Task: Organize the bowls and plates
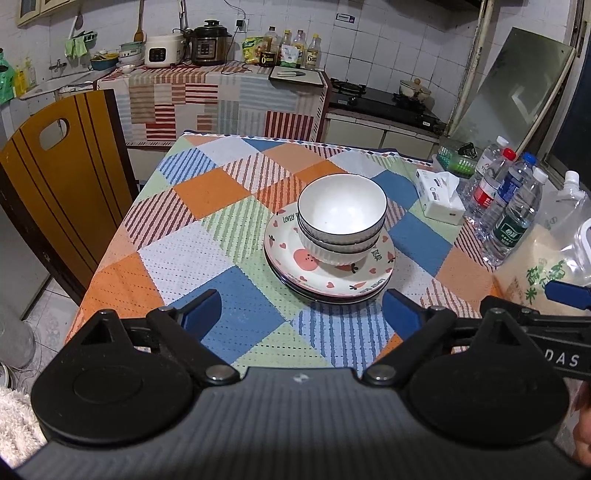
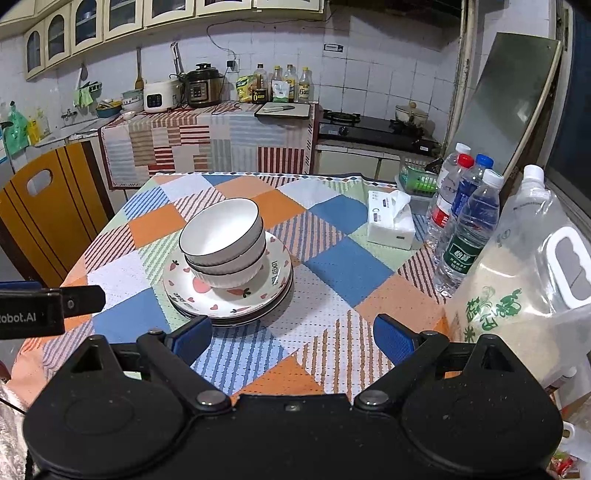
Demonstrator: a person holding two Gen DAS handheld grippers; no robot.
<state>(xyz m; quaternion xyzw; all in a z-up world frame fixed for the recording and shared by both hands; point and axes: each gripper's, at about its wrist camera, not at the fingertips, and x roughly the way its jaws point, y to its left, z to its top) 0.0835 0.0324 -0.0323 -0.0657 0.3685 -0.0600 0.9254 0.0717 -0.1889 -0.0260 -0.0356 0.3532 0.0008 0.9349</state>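
Sitting on the far left is a brown wooden chair (image 1: pixel 62 177), pushed up to the table (image 1: pixel 207 192) with its bright checked cloth.

The left gripper (image 1: pixel 301 314) hangs over the near edge of the table. Its blue fingers (image 1: pixel 201 314) are spread wide and nothing is between them.

In the middle of the table is the stack of plates (image 1: pixel 328 273). The plates lie flat, and the top one has pink hearts and fruit on it. On top sit the bowls (image 1: pixel 341 221), white with dark rims, one inside the other. They stand with their open sides up. They sit a bit toward the far side of the plates.

The right gripper (image 2: pixel 291 336) is also over the near edge, spread wide and empty. The stack is ahead of it, off to the left.

To the right are a white tissue pack (image 2: pixel 391 221), some water bottles (image 2: pixel 469 229) and a big bag of rice (image 2: pixel 524 288).

The right view shows three bowls in the pile. The left view shows only two clearly. The right view also shows cupboards (image 2: pixel 88 22) up on the far wall.
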